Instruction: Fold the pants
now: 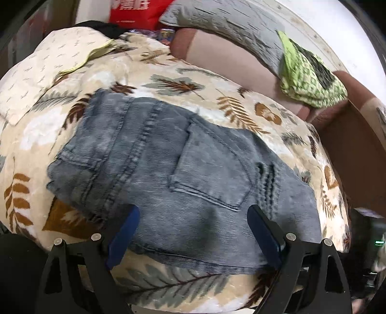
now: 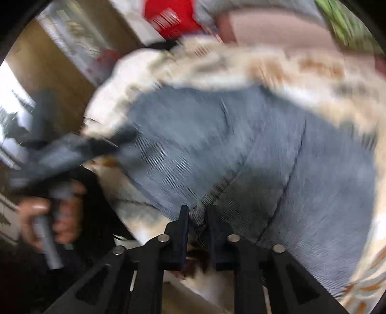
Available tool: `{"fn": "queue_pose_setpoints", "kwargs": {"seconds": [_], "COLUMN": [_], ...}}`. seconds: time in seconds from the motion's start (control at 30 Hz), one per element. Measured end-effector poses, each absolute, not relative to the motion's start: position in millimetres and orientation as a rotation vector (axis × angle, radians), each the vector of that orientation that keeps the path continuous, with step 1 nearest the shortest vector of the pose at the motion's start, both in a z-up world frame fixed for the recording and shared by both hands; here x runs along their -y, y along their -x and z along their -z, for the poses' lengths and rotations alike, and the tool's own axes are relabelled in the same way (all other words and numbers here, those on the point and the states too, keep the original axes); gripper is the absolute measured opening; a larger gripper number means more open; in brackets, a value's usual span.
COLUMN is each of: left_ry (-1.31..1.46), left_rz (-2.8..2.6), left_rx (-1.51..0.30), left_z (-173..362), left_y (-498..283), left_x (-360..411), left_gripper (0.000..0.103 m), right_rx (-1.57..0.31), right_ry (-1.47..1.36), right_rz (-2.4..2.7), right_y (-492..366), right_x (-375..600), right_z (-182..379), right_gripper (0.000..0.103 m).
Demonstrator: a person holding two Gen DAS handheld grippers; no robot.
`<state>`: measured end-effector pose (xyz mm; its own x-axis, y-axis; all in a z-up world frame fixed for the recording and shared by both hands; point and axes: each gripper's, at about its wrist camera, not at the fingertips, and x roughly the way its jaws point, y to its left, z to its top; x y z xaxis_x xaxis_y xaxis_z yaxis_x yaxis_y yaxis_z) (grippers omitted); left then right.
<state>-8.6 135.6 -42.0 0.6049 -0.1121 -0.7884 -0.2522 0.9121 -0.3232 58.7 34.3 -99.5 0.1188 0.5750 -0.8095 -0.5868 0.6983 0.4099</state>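
left wrist view: the pants [image 1: 183,178], grey-blue denim, lie folded flat on a leaf-print blanket [image 1: 241,111] that covers a bed, filling the middle of the frame from 9 o'clock to 4 o'clock. a back pocket [image 1: 212,171] faces up near the centre. the left gripper [image 1: 193,217] hangs over the near edge of the pants at 6 o'clock with its jaws wide apart and nothing between them; whether the blue pads [image 1: 125,231] touch the cloth cannot be told. at 2 o'clock a green cloth [image 1: 311,82] sits on a grey pillow [image 1: 229,26]. at 12 o'clock is a red bag [image 1: 137,12]. a pale pillow [image 1: 38,79] lies at 10 o'clock.

right wrist view: heavily blurred. the pants [image 2: 241,149] spread from the centre out to 3 o'clock on the blanket [image 2: 289,70]. the right gripper [image 2: 196,215] at 6 o'clock has its jaws close together, clamped on a seam edge of the pants. at 8 o'clock the left hand [image 2: 55,215] grips a grey handle [image 2: 48,241], with a blurred strip of denim above it at 9 o'clock. the red bag [image 2: 168,17] shows at 12 o'clock.
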Motion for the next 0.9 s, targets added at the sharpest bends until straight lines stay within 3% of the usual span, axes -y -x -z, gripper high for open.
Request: {"fn": "queue_pose_setpoints", "kwargs": {"seconds": [0.07,0.17,0.2,0.4,0.57,0.9], "left_ry": [0.393,0.37,0.371,0.34,0.092,-0.008], "left_rz": [-0.067,-0.032,-0.013,0.169,0.122,0.109], "left_rx": [-0.912,-0.916,-0.916,-0.922,-1.136,-1.102], "left_z": [34.4,24.4,21.4,9.4,70.6,80.8], "left_y": [7.8,-2.5,-5.8,-21.2,-38.5,-30.7], "left_x": [-125.9,-109.1,-103.7,-49.5,-2.9,7.6], "left_gripper": [0.091,0.091,0.091,0.091,0.09,0.092], "right_rx": [-1.132,-1.131,-1.121,-1.028,-1.044,-1.03], "right_ry": [-0.082,-0.18,-0.2,-0.603,-0.863,-0.893], "right_rz": [-0.879,-0.927,-0.925,-0.794,-0.664,-0.726], "right_y": [-58.8,-54.2,-53.2,-60.0,-74.5,-136.8], "right_x": [-23.3,-11.6,-7.6,87.2,152.9,138.5], "right_z": [101.5,92.6,88.8,73.7,92.5,77.9], "right_gripper": [0.027,0.075,0.078,0.08,0.08,0.081]}}
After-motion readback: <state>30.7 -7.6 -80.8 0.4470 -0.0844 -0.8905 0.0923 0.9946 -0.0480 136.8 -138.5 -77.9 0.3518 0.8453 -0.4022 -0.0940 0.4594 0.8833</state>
